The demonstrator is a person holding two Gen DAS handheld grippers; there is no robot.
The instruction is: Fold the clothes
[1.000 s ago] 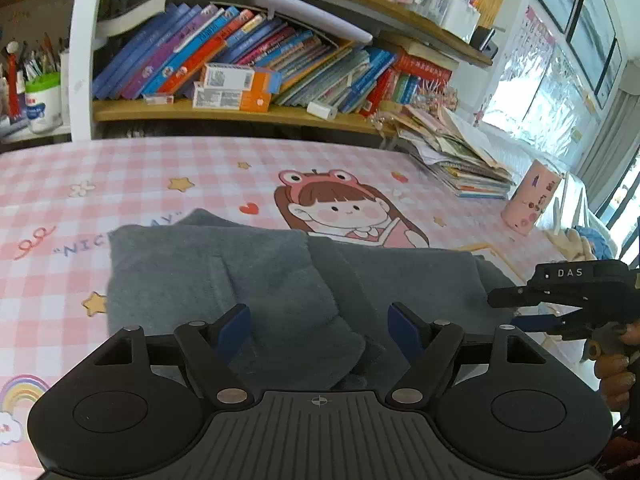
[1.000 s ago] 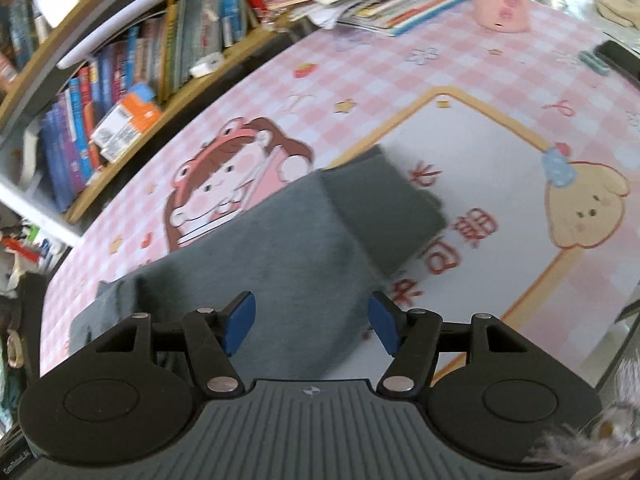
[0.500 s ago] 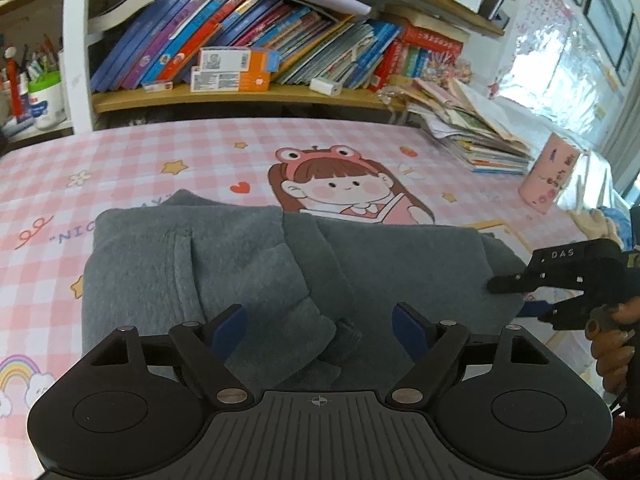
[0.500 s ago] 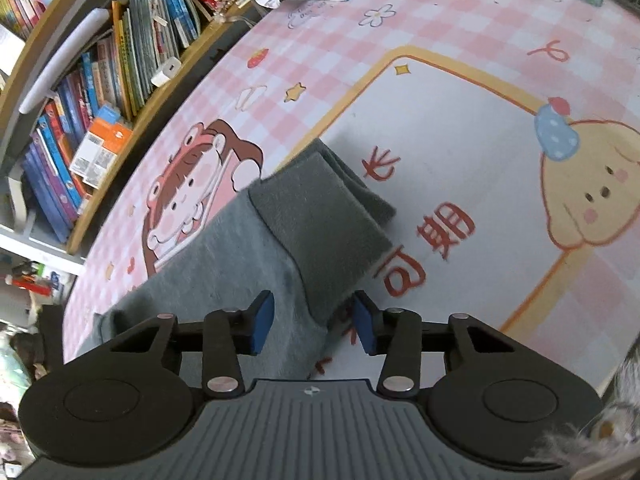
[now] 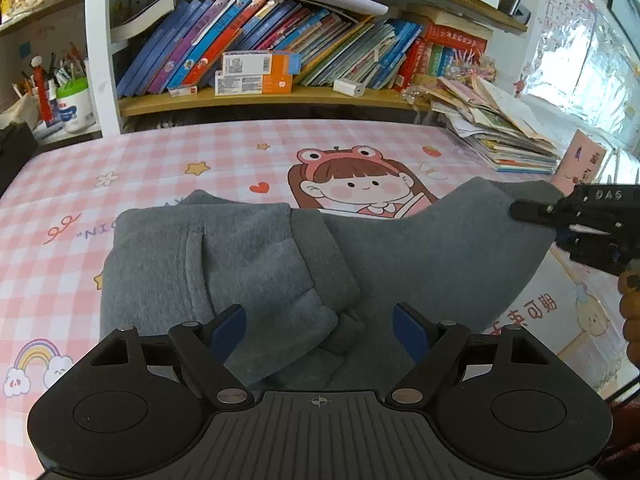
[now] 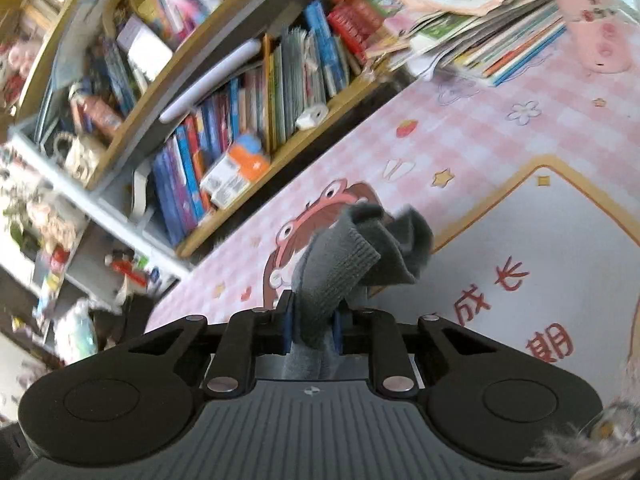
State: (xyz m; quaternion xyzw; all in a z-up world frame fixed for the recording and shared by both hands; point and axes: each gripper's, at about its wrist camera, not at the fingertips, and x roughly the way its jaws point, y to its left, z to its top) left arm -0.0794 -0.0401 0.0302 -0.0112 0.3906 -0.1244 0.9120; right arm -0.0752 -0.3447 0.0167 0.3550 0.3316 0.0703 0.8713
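A grey fleece garment [image 5: 256, 264] lies partly folded on the pink checked tablecloth [image 5: 120, 168]. My left gripper [image 5: 318, 326] is open and empty, hovering just above the garment's near edge. My right gripper [image 6: 312, 326] is shut on the garment's ribbed end [image 6: 340, 264] and holds it lifted off the table. In the left wrist view the right gripper [image 5: 560, 220] shows at the right, with the garment's right end [image 5: 480, 232] raised in it.
A bookshelf [image 5: 280, 96] full of books runs along the table's far edge. A messy stack of booklets [image 5: 500, 136] and a pink cup [image 5: 580, 160] stand at the far right. A pen pot [image 5: 74, 104] stands far left.
My right gripper closed on the garment's right end and lifted it off the table, tilting up. My left gripper stayed open above the near edge.
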